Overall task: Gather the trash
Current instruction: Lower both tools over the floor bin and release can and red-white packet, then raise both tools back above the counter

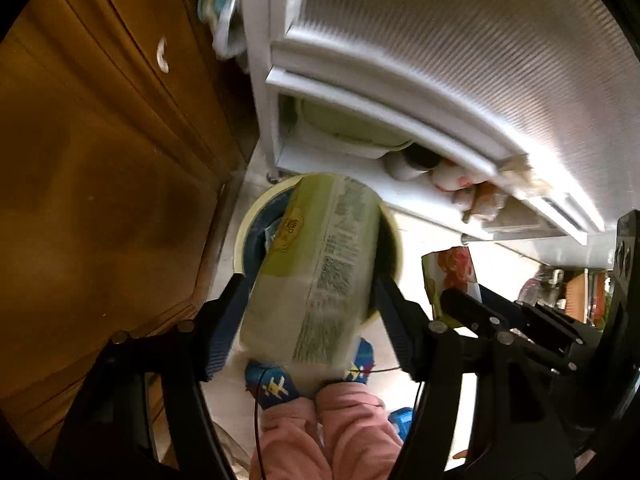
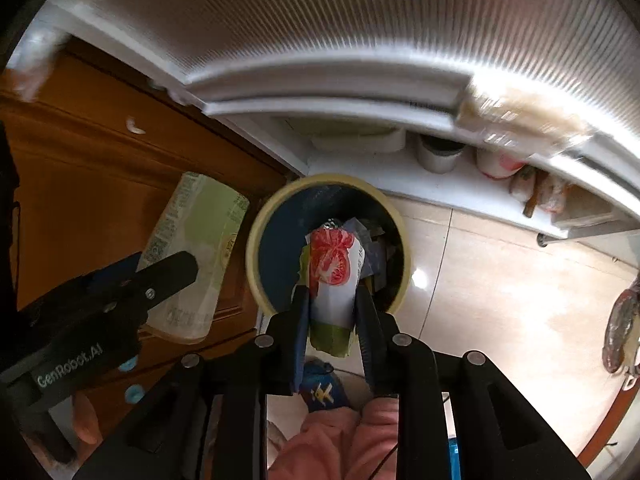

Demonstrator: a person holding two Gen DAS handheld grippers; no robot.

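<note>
A green and white printed package (image 1: pixel 320 264) hangs upright between the jaws of my left gripper (image 1: pixel 310 280), right over a round yellow-rimmed bin (image 1: pixel 243 240). The jaws stand wide and a thin gap shows beside the pads, so the package looks loose. My right gripper (image 2: pixel 332 292) is shut on a white wrapper printed with a red tomato (image 2: pixel 332 264), held above the bin (image 2: pixel 256 240), which holds several scraps. The right wrist view shows the green package (image 2: pixel 196 232) left of the bin behind a left gripper finger (image 2: pixel 172 272). The tomato wrapper (image 1: pixel 452 272) also appears right of the bin.
A brown wooden cabinet (image 1: pixel 100 200) stands to the left of the bin. Behind it is a white ribbed door (image 2: pixel 360 32) with a low shelf of tubs (image 2: pixel 440 156). Pale floor tiles (image 2: pixel 500 280) spread to the right. A person's pink trouser legs (image 1: pixel 320 432) and blue socks are below.
</note>
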